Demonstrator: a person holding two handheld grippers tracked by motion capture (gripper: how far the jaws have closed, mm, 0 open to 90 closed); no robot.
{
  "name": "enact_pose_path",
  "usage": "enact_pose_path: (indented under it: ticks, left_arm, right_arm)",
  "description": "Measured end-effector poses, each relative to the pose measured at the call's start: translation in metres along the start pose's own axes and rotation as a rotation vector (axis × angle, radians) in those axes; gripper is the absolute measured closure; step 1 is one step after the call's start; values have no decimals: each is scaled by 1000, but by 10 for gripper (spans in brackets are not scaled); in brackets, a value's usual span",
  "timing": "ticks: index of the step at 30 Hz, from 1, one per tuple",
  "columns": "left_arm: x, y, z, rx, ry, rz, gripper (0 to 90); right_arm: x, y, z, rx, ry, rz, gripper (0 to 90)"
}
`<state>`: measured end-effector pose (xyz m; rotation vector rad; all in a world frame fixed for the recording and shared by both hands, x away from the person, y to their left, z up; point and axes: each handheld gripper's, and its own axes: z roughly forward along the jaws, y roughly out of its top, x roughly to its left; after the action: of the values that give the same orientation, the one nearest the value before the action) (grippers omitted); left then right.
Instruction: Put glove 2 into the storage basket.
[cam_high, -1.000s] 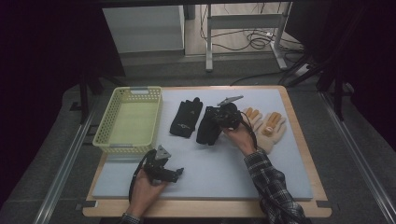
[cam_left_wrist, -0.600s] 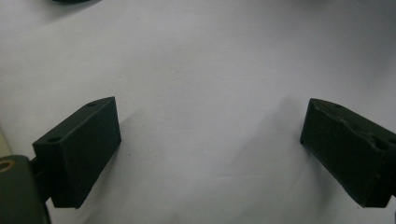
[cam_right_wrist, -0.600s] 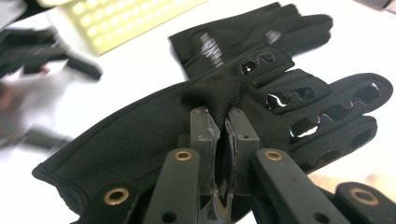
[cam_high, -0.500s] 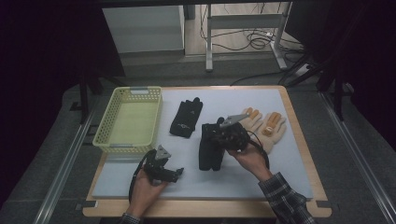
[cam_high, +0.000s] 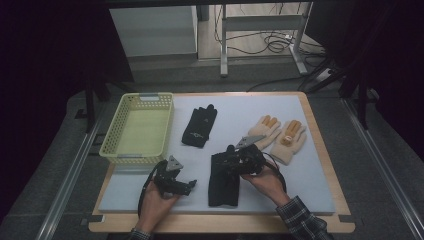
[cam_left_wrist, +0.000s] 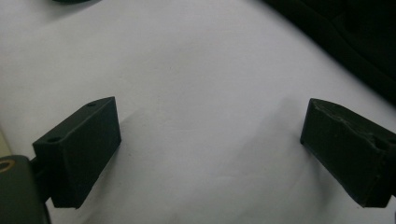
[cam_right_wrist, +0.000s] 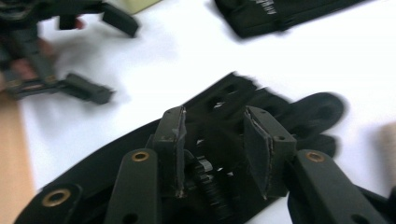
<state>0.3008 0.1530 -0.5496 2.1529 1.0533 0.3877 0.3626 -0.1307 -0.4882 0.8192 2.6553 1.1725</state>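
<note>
On white mat (cam_high: 310, 185): limp black fabric glove (cam_high: 222, 181) under right gripper (cam_high: 235, 161).

left gripper (cam_high: 186, 184) jaws apart, right gripper (cam_right_wrist: 212, 140) half-closed

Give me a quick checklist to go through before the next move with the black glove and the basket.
1. Right claw closed on the black fabric glove near the table's front: ok, fabric sits between its jaws in the right gripper view.
2. Left claw free: ok, jaws wide apart over bare white mat.
3. Yellow plastic mesh basket ready to receive: ok, nothing visible inside in the high view.
4. Second black fabric glove out of the way: ok, it lies apart, beside the basket.
5. Pair of beige knit gloves undisturbed: ok, flat at the mat's right.
6. Grip firm enough to lift: cannot tell, the image is blurred.
</note>
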Motion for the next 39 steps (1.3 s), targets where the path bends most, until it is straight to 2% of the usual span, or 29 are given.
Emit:
enact_pose_path:
  ticks: [2, 6, 11, 16, 21, 27, 31, 35, 38, 39]
  left_arm:
    - [0, 0, 0, 2, 0, 2, 51]
    - [0, 0, 0, 2, 0, -1, 51]
    - [0, 0, 0, 2, 1, -1, 51]
    - [0, 0, 0, 3, 0, 1, 51]
    - [0, 0, 0, 4, -1, 0, 51]
    - [0, 0, 0, 2, -3, -3, 51]
    - [0, 0, 0, 2, -3, -2, 51]
    - [0, 0, 0, 2, -3, -2, 51]
    - [0, 0, 0, 2, -3, -2, 52]
    - [0, 0, 0, 2, -3, -2, 51]
  right_arm:
    - [-7, 3, 3, 0, -21, -1, 568]
    - [-22, 10, 15, -5, -32, 21, 555]
    - [-38, 32, 36, -16, -39, 38, 552]
    - [-46, 56, 57, -16, -59, 16, 583]
    - [-54, 78, 81, -8, -78, -12, 577]
    - [-62, 96, 111, -6, -83, -17, 456]
    - [-69, 103, 129, 1, -88, -4, 393]
    - [-77, 106, 147, 12, -85, 9, 290]
    - [-83, 106, 158, 39, -65, 35, 274]
    - [-83, 106, 160, 37, -63, 33, 304]
